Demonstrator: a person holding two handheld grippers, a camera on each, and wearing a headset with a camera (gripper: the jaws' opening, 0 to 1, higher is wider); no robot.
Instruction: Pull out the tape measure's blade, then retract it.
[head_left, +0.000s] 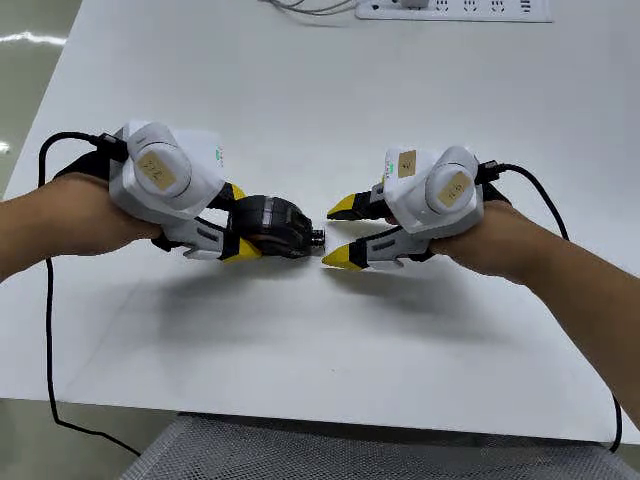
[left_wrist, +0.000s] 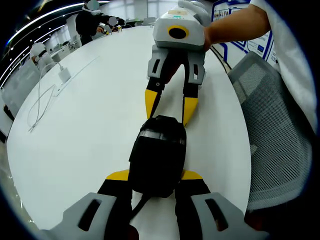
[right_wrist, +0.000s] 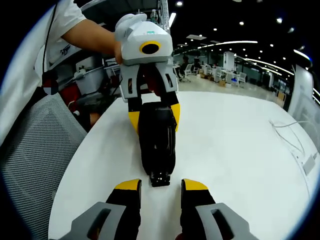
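**Tape measure** (head_left: 275, 227): black case, lying low over the white surface (head_left: 300, 100) near its middle, between the two tools. The case is clamped at its rear. Its blade end (right_wrist: 160, 179), a small dark hook at the mouth of the case, points toward the right tool. No length of blade shows outside the case.

**Left tool** (head_left: 243, 222): grey body, yellow-tipped jaws, held in the person's left hand (head_left: 95, 210). The jaws are closed on the tape measure, one yellow tip on each side of the case. A black cable (head_left: 48, 330) runs from its back and off the near edge of the surface.

**Right tool** (head_left: 338, 232): same make, held in the right hand (head_left: 490, 240), facing the left tool nose to nose. The jaws stand apart with nothing gripped. The blade end sits just ahead of the gap between the yellow tips, and contact cannot be told.

**Power strip** (head_left: 450, 8): white, at the far edge of the surface.

**Mesh chair** (head_left: 300, 450): grey, at the near edge.
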